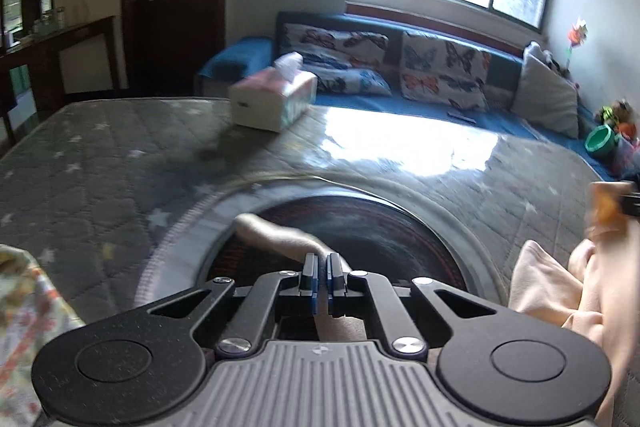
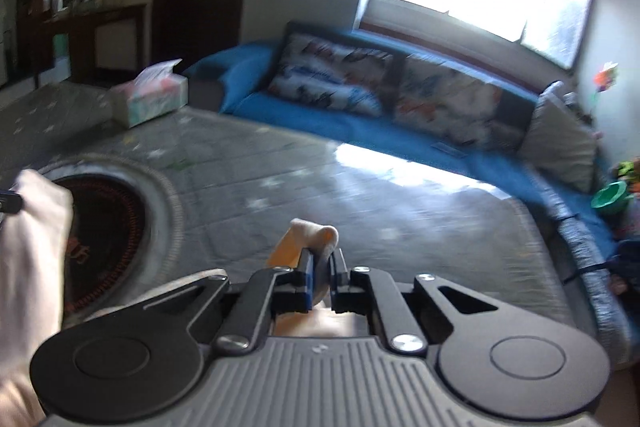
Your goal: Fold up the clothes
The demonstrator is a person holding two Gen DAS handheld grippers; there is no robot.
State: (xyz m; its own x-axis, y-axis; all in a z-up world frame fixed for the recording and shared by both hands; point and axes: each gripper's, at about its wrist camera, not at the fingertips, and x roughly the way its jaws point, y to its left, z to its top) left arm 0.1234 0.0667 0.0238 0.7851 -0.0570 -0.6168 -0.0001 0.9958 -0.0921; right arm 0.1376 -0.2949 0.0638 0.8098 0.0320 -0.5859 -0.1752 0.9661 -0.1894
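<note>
Both my grippers were pinching the pale peach garment (image 1: 560, 287): left gripper (image 1: 321, 263) clamped on one edge (image 1: 280, 237), right gripper (image 2: 322, 263) clamped on another bunched edge (image 2: 316, 231). It hung between them above the grey quilted table (image 1: 100, 155) with its dark round inset (image 1: 360, 223). Judged light, limp, floppy; best gripped at corners or hems. Tissue box (image 1: 272, 103) sat far off.
</note>
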